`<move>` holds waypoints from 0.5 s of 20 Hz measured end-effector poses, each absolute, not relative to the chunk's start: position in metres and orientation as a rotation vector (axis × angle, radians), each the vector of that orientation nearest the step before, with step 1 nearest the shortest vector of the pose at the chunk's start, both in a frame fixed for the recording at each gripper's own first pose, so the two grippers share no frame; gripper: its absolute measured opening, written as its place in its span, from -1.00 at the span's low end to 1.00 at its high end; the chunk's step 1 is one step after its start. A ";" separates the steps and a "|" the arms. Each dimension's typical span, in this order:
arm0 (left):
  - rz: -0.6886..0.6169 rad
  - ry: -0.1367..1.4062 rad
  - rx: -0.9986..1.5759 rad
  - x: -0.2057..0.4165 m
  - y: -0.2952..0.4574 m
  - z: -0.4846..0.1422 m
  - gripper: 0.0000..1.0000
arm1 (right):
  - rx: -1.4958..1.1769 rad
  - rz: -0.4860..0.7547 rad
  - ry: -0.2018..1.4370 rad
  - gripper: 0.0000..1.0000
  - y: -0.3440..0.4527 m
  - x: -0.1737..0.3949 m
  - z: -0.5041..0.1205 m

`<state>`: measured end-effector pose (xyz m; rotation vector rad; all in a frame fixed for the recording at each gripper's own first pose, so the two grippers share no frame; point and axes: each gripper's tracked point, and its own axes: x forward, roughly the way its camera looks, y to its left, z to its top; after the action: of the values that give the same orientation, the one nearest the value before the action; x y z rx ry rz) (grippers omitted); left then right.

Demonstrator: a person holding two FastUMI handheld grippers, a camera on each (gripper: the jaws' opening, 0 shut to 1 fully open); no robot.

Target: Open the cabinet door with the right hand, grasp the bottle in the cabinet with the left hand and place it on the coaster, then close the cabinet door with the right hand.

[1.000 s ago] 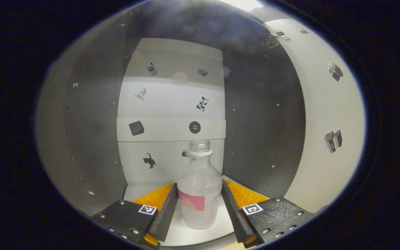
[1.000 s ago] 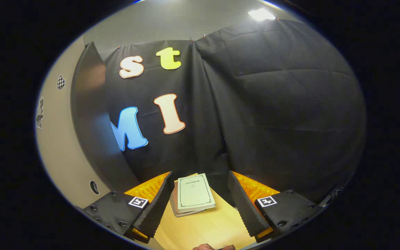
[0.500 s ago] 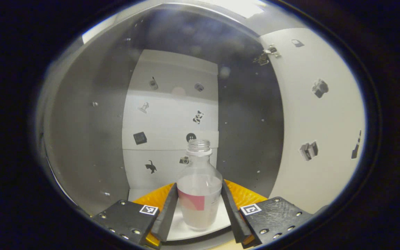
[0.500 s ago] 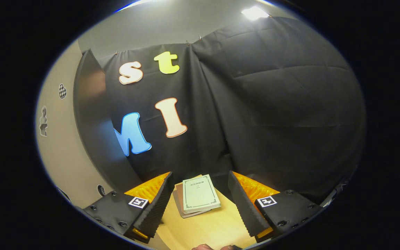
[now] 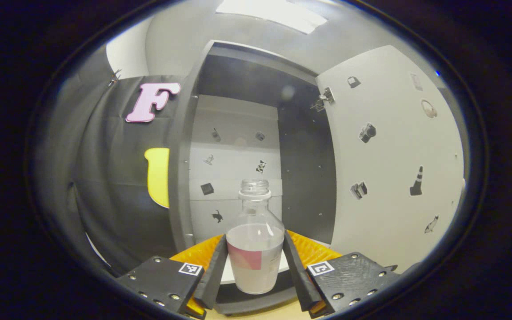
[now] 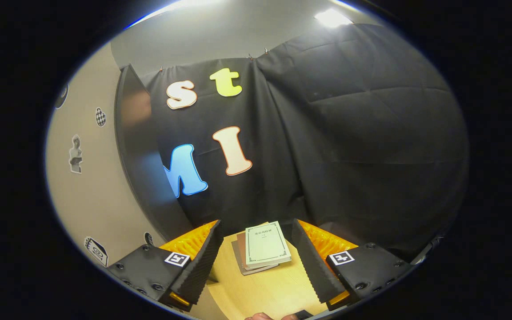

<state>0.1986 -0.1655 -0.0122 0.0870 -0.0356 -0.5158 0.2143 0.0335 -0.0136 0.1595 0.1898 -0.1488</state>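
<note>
In the left gripper view a clear uncapped bottle (image 5: pixel 254 249) with a pink label and some liquid is held upright; my left gripper (image 5: pixel 254 266) is shut on its body, both fingers pressing its sides. It hangs just outside the cabinet (image 5: pixel 234 178), in front of the lower shelf. The cabinet door (image 5: pixel 389 169), white with small stickers, stands swung open on the right. In the right gripper view my right gripper (image 6: pixel 256 262) is open with nothing between its fingers, above the wooden table (image 6: pixel 265 293); the open door (image 6: pixel 87 186) stands at its left.
A small stack of books (image 6: pixel 262 246) lies on the wooden table ahead of the right gripper. Part of a hand (image 6: pixel 265 316) shows at the bottom edge of that view. Black cloth wall stands behind the table and left of the cabinet.
The left gripper has drawn back out of the cabinet with the bottle in it; the cabinet's frame and the cloth wall have come into view. The right gripper shifted slightly.
</note>
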 end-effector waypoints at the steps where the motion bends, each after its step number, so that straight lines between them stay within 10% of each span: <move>1: -0.502 -0.036 0.086 0.191 -0.152 -0.013 0.41 | 0.160 -0.143 0.181 0.95 0.035 0.212 -0.008; 10: -0.335 -0.024 0.106 0.126 -0.014 -0.049 0.39 | 0.159 -0.121 0.181 0.95 0.057 0.168 0.000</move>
<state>0.1257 -0.0139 -0.0493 0.1058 -0.0244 -0.3348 0.1677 0.0570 -0.0004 0.1588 0.1813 -0.1207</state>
